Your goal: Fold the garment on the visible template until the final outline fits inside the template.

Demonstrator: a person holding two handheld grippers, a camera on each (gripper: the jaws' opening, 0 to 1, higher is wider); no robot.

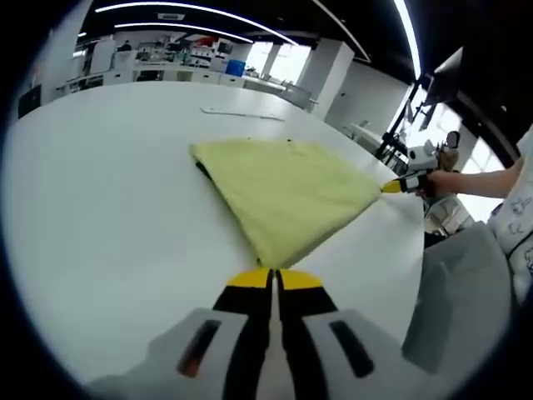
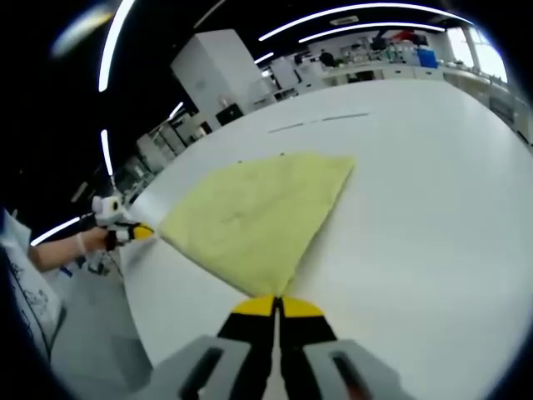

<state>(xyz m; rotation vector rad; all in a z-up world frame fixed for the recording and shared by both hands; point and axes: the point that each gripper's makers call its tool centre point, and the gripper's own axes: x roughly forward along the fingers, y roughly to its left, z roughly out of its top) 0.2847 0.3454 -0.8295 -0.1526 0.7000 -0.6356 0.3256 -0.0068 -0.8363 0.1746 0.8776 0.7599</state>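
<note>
One yellow garment [image 1: 287,196] lies flat on the white bench [image 1: 108,217], folded into a roughly four-cornered shape. There are two hand-held grippers, one at each of two neighbouring corners.

In the left gripper view, the left hand-held gripper [image 1: 272,279] has its yellow-tipped jaws pressed together on the near corner of the garment. From that corner the cloth widens away across the bench, its long axis running from the near corner toward the far left edge, where a dark strip shows under the fold. At the right-hand corner the right hand-held gripper [image 1: 391,187] pinches the cloth, held by a person's hand [image 1: 441,181].

In the right gripper view, the right hand-held gripper [image 2: 276,306] is likewise clenched on the garment's [image 2: 254,217] near corner, and the left hand-held gripper [image 2: 143,232] grips the corner at the left.

A thin line [image 2: 321,122] is marked on the bench beyond the garment. No writing or label can be read.
</note>
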